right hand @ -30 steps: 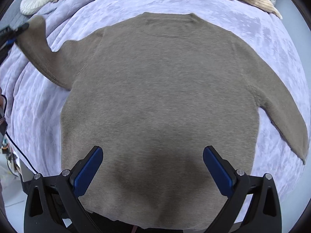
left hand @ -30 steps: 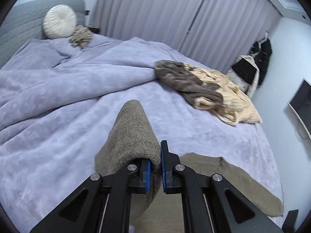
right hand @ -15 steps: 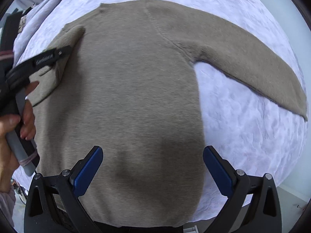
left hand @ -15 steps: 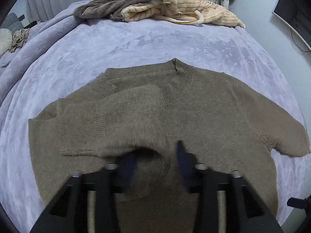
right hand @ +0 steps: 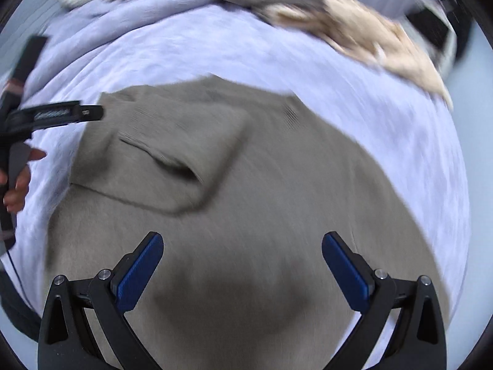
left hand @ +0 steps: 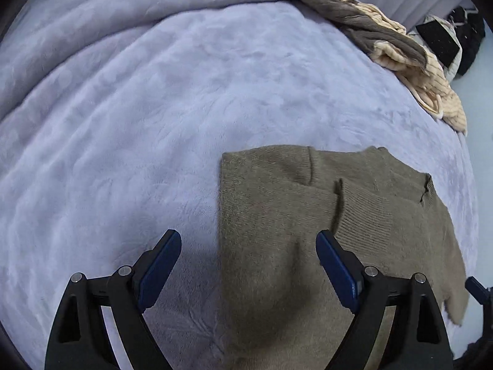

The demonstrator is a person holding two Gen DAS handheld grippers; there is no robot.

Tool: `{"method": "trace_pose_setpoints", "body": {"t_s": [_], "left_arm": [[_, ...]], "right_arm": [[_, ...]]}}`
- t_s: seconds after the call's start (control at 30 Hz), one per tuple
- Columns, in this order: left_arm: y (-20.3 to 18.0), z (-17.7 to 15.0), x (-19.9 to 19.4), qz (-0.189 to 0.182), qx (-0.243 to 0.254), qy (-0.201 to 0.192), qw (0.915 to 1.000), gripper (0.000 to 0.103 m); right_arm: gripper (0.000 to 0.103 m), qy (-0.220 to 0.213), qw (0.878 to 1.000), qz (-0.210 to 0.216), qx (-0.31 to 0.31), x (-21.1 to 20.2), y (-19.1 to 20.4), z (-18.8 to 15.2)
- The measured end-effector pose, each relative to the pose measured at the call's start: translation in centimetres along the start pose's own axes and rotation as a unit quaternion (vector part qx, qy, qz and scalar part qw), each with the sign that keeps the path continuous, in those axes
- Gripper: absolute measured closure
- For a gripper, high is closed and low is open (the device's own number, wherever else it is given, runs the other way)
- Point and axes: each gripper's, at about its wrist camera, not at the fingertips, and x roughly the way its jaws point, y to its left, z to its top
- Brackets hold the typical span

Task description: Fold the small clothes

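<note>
We see the taupe sweater point(left hand: 354, 222) lying flat on the lavender bedspread point(left hand: 138, 108), toward the bed's near right edge, and both tools hang over it with nothing held. The left gripper point(left hand: 248, 265) has its jaws wide apart, straddling the sweater's straight left edge, one blue pad above bare bedspread and the other above knit. The right gripper point(right hand: 243, 274) is likewise spread wide, hovering over the lower body of the sweater point(right hand: 277, 200); that view is motion-blurred, so we cannot read fine detail there. The folded sleeve point(right hand: 172, 154) lies across the chest on the left side, its ribbed cuff pointing inward. The relation we judge the next move to turn on is this: the unfolded sleeve runs off toward the bed's right edge, out to the right of the right gripper's jaws, with its long axis slanting down and away from the shoulder, so the right hand is the nearer one to take it. The knit looks soft, fuzzy and thick, with ribbing at collar and cuff, and we expect it to drape and sag rather than hold a crease. The bedspread is plush and faintly mottled. A heap of cream and brown knits point(left hand: 400, 52) sits at the far right corner, well apart.
</note>
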Motion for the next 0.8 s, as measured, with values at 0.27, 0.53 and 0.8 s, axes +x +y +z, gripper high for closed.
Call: {"method": "trace_pose_setpoints", "body": {"t_s": [0.27, 0.53, 0.8], "left_arm": [[0.2, 0.4, 2.3, -0.02, -0.005, 0.011, 0.9997, 0.054], [-0.5, 1.0, 2.1, -0.03, 0.019, 0.01, 0.9993, 0.075], [-1.0, 1.2, 2.2, -0.023, 0.027, 0.007, 0.9993, 0.095]], "right_arm": [[0.036, -0.008, 0.981, -0.106, -0.162, 7.6, 5.9, 4.2], [0.094, -0.06, 0.942, 0.108, 0.314, 4.2, -11.3, -1.6], [0.056, -0.028, 0.81, 0.253, 0.529, 7.6, -16.8, -10.7]]}}
